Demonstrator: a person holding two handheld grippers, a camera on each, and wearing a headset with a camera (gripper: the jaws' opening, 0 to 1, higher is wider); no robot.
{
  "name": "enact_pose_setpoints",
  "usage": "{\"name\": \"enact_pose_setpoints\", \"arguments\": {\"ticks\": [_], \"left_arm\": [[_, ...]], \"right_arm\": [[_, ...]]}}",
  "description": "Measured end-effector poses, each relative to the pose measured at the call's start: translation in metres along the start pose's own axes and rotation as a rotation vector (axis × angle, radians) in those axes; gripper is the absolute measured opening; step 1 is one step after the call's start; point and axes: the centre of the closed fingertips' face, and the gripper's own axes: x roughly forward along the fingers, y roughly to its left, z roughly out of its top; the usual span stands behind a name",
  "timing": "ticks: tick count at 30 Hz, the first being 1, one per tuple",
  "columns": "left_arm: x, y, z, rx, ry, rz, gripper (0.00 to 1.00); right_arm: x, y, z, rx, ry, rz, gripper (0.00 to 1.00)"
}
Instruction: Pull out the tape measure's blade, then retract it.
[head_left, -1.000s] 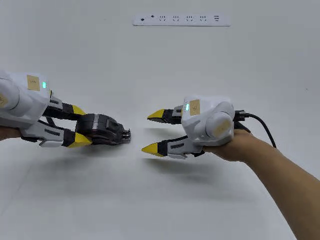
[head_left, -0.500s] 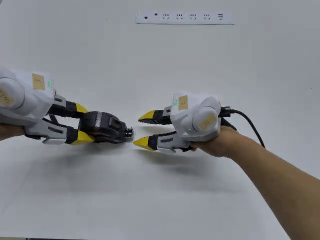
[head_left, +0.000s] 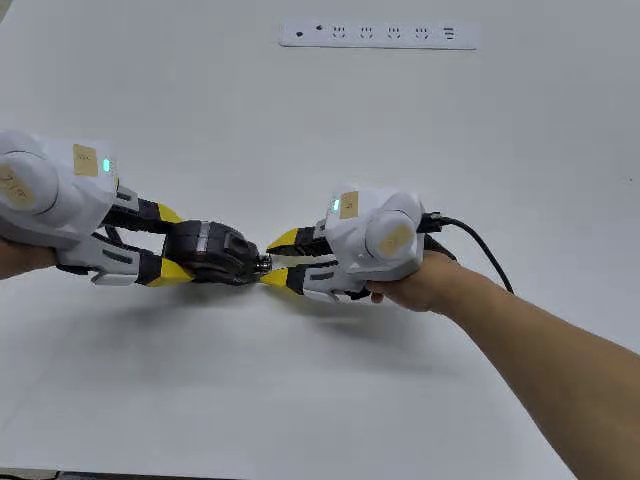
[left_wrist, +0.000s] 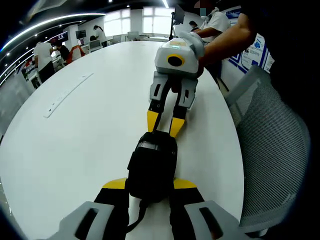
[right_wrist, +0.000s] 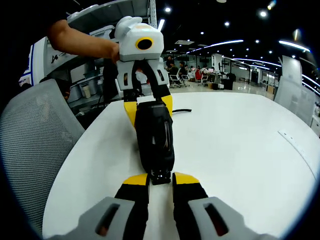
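A white table (head_left: 300, 400) seen from above, with a gripper held in from each side, the two meeting nose to nose near the middle. The left gripper (head_left: 173, 243) comes in from the left, its yellow-tipped jaws clenched on the sides of a black tape measure (head_left: 212, 252), which sits low over the tabletop with its mouth facing right. The right gripper (head_left: 277, 259) comes in from the right, held in a hand (head_left: 425, 285), with a black cable (head_left: 470, 236) trailing behind it. Its two yellow tips stand just above and below the small metal hook end (head_left: 264, 263) at the tape measure's mouth. Whether they are pinching that tab or only flanking it cannot be told. No length of blade shows outside the case. A white power strip (head_left: 378, 35) lies flat at the far edge of the table, well apart from both grippers. In the left gripper view, the tape measure (left_wrist: 152, 165) fills the gap between the near jaws and the right gripper (left_wrist: 164, 125) points straight back at it. In the right gripper view, the hook end (right_wrist: 160, 176) sits between the near yellow tips, with the black case (right_wrist: 155, 132) and the left gripper (right_wrist: 148, 107) directly behind it.
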Motion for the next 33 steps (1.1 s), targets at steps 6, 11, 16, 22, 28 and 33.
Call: {"name": "enact_pose_setpoints", "arguments": {"ticks": [6, 11, 16, 22, 28, 33], "left_arm": [[0.0001, -0.0002, 0.0004, -0.001, -0.002, -0.002, 0.28], [0.0001, -0.0004, 0.0007, 0.0, -0.003, -0.003, 0.28], [-0.0001, -0.0002, 0.0007, 0.0, -0.003, -0.003, 0.28], [-0.0003, -0.0002, 0.001, 0.0, -0.003, -0.003, 0.28], [-0.0007, -0.0008, 0.0006, 0.005, -0.003, -0.001, 0.27], [-0.0011, -0.0008, 0.0004, 0.007, -0.003, 0.002, 0.27]], "right_arm": [[0.0023, 0.001, -0.0015, -0.02, 0.011, 0.011, 0.15], [0.0032, 0.0012, -0.0018, -0.024, 0.012, 0.018, 0.14], [0.005, 0.0009, -0.0018, -0.026, 0.015, 0.019, 0.14], [0.0056, 0.0007, -0.0021, -0.021, 0.014, 0.022, 0.14], [0.0053, 0.0, -0.0024, -0.01, 0.016, 0.019, 0.12], [0.0052, -0.0009, -0.0021, -0.022, 0.033, 0.02, 0.11]]}}
